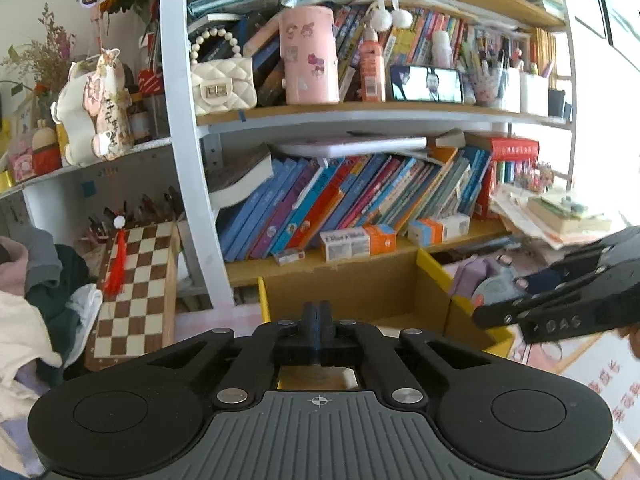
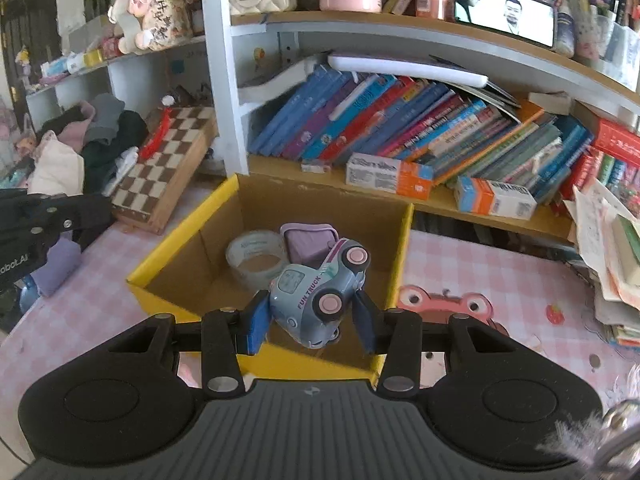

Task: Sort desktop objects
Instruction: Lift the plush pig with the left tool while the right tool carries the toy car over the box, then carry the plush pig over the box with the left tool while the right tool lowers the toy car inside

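In the right wrist view my right gripper [image 2: 310, 316] is shut on a blue-grey toy truck [image 2: 316, 294] with pink wheels, tilted on its side over the near edge of a yellow-rimmed cardboard box [image 2: 180, 236]. Inside the box lie a roll of clear tape [image 2: 256, 260] and a purple case [image 2: 308, 242]. My left gripper [image 1: 319, 312] is shut and empty, in front of the box [image 1: 340, 288]. The right gripper [image 1: 560, 300] shows at the right of the left wrist view, the left gripper [image 2: 52, 220] at the left of the right wrist view.
A bookshelf with leaning books [image 2: 400, 120] stands behind the box. A folded chessboard [image 2: 168, 160] leans at the left beside a heap of clothes [image 2: 80, 144]. Small cartons [image 2: 388, 176] lie on the shelf edge. A stack of papers and books [image 2: 612, 248] is at the right on the pink checked tabletop [image 2: 480, 272].
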